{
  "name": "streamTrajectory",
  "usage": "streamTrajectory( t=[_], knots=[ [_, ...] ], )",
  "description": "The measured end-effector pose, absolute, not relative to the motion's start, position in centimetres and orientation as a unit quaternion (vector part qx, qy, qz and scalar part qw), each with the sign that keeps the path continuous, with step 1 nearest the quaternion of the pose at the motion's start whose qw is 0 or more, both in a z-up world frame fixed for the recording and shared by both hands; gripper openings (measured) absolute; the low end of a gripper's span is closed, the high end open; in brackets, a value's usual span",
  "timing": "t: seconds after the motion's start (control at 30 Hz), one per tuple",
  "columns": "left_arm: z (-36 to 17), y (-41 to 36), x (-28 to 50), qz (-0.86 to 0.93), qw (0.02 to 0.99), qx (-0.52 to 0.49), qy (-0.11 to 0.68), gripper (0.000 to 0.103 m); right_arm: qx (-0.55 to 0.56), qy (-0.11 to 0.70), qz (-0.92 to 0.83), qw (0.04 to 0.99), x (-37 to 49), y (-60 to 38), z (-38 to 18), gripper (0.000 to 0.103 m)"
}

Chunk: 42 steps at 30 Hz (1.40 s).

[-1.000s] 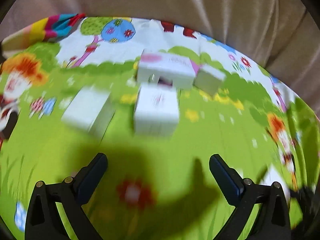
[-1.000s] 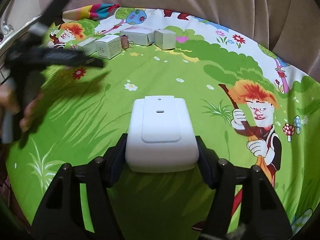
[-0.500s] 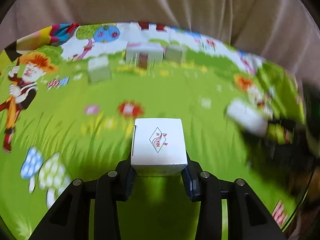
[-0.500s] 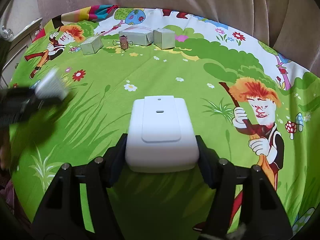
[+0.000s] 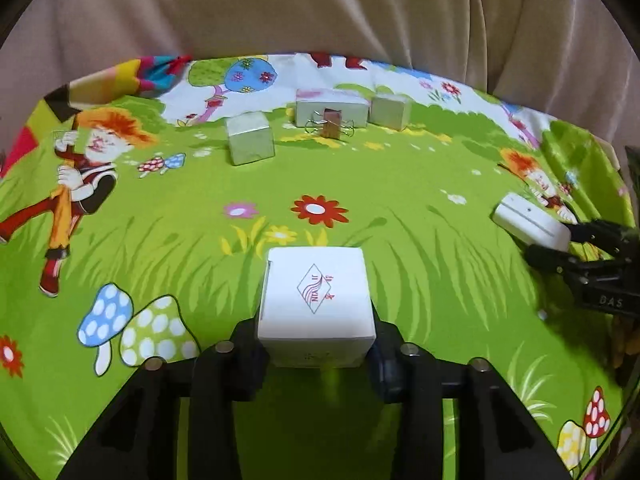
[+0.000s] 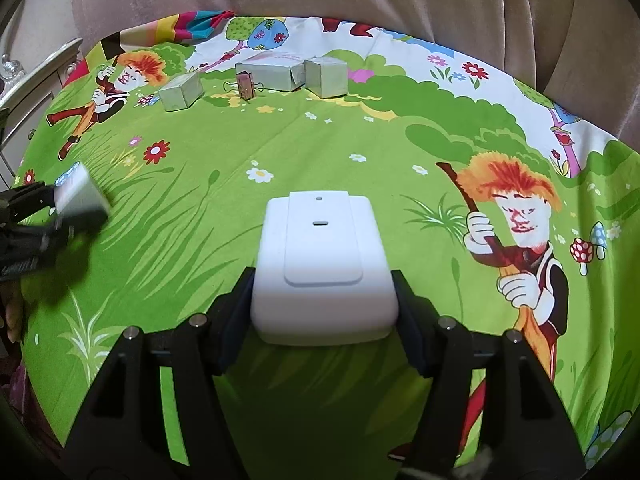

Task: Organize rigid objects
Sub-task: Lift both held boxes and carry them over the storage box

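Left claw: the left gripper (image 5: 316, 354) is clenched on a white carton (image 5: 316, 300) with a red diamond logo on top, held between the fingers and lifted clear of the cloth, by my reading.
Right claw: the right gripper (image 6: 322, 304) grasps a smooth white plastic case (image 6: 322, 260), rounded, with a raised flap on top.
Progress: judged midway; both pieces are in transit, neither set down in any group.
Left to do: three small boxes wait far ahead of both claws: a cube (image 5: 251, 144) apart to the left, a long box (image 5: 330, 110) and another cube (image 5: 390, 111) side by side.
Obstacle: a binder clip (image 5: 331, 128) stands just in front of the long box.
Surroundings: the cartoon-print green cloth (image 5: 160, 220) lies under everything; a beige backrest (image 5: 320, 8) rises behind.
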<state>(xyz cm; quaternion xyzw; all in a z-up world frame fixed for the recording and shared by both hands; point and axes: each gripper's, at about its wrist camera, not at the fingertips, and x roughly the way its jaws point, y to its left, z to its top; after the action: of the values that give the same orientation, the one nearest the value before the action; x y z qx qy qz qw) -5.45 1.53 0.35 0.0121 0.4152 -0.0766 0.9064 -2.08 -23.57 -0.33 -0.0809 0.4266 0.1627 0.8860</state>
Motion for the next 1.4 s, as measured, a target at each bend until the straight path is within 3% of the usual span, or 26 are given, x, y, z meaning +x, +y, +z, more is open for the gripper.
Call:
streamTrajectory(
  t=[0.37, 0.53, 0.67, 1.03, 1.4],
  knots=[
    [0.6, 0.9, -6.9, -0.065, 0.904, 0.028, 0.421, 0.041, -0.048, 0.429, 0.129, 0.893, -5.1, -23.0, -0.1, 0.067],
    [1.2, -0.2, -12.5, -0.096, 0.899, -0.007, 0.426, 0.041, 0.035, 0.414, 0.175, 0.892, -12.1, -22.3, 0.3, 0.068],
    [3.7, -0.8, -14.6, -0.081, 0.916, 0.024, 0.392, 0.041, 0.127, 0.401, 0.191, 0.887, -14.0, -24.1, 1.4, 0.068],
    [14.1, -0.8, -17.5, -0.066, 0.963, 0.028, 0.261, 0.041, 0.171, 0.203, 0.188, 0.946, -18.3, -26.1, 11.5, 0.068],
    [19.4, -1.5, -20.9, -0.070, 0.980, 0.033, 0.185, 0.041, 0.123, 0.051, 0.167, 0.977, -23.6, -24.8, 19.6, 0.068]
  ],
)
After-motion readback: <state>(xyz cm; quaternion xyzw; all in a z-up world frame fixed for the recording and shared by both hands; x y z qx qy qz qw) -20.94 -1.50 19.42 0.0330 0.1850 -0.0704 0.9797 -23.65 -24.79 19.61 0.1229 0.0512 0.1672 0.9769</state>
